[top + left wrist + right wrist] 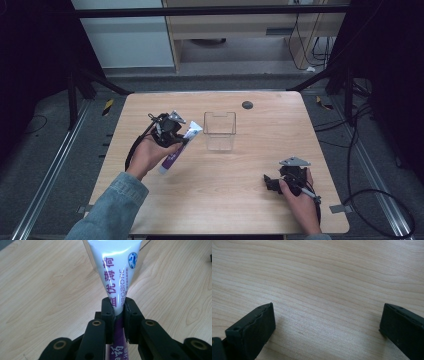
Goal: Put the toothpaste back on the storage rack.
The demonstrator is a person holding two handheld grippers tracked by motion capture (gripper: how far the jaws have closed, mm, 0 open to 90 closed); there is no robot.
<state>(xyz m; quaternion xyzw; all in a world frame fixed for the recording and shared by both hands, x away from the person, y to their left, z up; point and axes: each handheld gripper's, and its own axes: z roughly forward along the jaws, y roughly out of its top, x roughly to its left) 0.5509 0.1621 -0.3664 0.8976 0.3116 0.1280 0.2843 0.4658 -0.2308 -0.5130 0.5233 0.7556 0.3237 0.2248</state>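
Fingers (117,312) pinch white-and-purple tube (113,267) with purple lettering

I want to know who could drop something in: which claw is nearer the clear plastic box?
Left. The left claw, gripping the toothpaste tube, is just beside the clear plastic box; the right claw sits far off.
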